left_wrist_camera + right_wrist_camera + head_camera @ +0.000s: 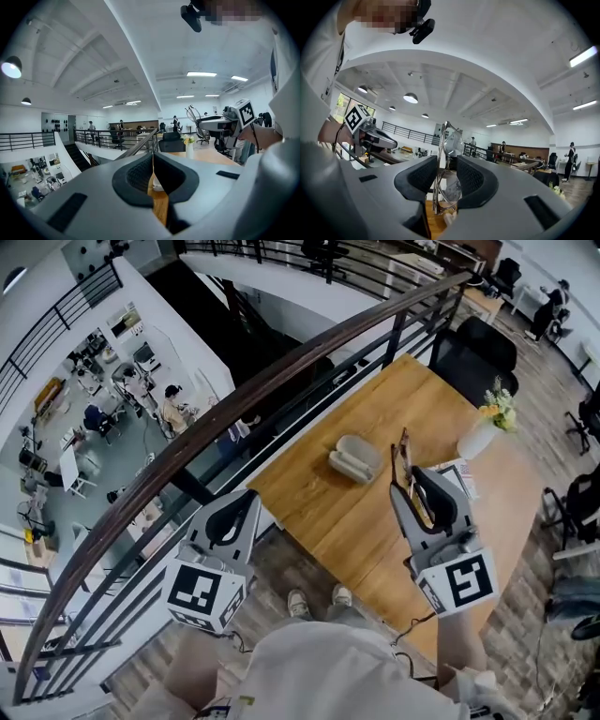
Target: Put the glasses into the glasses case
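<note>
Right gripper (446, 174): pinching metal-framed glasses (450, 143), held upright above the wooden worktop (394, 409).
Left gripper (153, 172): jaws pressed together, empty.
Glasses case (354, 459): grey, on worktop, near glasses.

The head view is looking steeply down from above the person onto the wooden table (375, 493), with both grippers close below. The left gripper view is facing roughly level across that table toward the right gripper (199, 121). The right gripper view is tilting up toward the ceiling, catching the left gripper (392, 141) at its left.
</note>
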### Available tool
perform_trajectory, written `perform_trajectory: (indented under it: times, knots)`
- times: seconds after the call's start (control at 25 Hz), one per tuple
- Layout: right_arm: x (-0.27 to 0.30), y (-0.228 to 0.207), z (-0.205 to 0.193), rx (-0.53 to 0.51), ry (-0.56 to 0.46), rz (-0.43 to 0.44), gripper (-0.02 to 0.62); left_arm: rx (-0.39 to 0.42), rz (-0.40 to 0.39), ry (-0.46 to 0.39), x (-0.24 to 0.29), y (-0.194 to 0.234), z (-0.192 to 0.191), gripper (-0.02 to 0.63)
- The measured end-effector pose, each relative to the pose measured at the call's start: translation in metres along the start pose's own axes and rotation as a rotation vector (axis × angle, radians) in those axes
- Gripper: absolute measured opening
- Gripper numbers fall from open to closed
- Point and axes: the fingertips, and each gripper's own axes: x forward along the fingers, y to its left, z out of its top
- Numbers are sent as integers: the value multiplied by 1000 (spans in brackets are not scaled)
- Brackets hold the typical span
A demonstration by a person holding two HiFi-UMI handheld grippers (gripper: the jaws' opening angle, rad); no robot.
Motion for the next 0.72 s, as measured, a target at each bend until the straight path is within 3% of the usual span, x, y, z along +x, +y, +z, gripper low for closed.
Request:
perform_trajectory:
  times: [0.36,0.72]
  knots:
    - [42,-48,-27,-26,23,-12,153,30,-35,17,61,3,11,21]
    - [95,-71,-111,-106,170,14,153,33,-91,81,138,-13,-22,21]
